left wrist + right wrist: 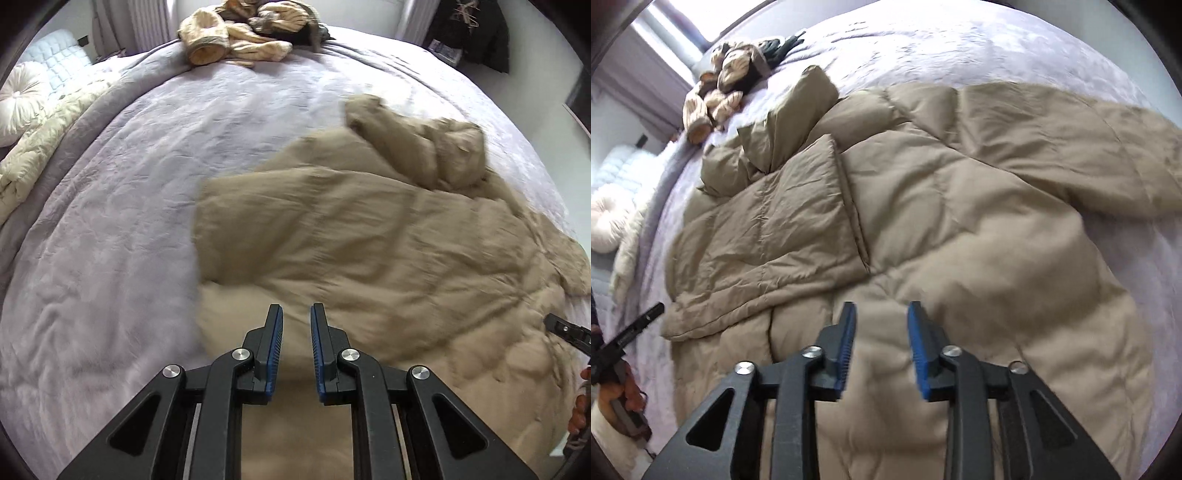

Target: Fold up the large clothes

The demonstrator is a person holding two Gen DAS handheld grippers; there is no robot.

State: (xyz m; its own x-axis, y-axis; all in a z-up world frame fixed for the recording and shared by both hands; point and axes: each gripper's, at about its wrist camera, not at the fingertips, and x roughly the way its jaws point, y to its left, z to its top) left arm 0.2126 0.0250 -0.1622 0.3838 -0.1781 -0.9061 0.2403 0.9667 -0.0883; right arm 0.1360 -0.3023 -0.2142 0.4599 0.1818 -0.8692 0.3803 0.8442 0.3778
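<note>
Here, a big tan quilted puffer coat [960,206] lies spread across the lavender bedspread [110,240], one sleeve [768,236] folded over its front; I judge it light, soft and slippery, best pinched at a stitched hem or seam. My left gripper [296,332] and right gripper [882,332] hover over it, jaws parted, empty.

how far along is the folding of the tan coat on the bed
Started. Done: one side of the tan coat is flapped over its middle. In hand: nothing; left gripper and right gripper hover over it, empty. Left: the far sleeve, the final folds, and the pile of clothes.
</note>
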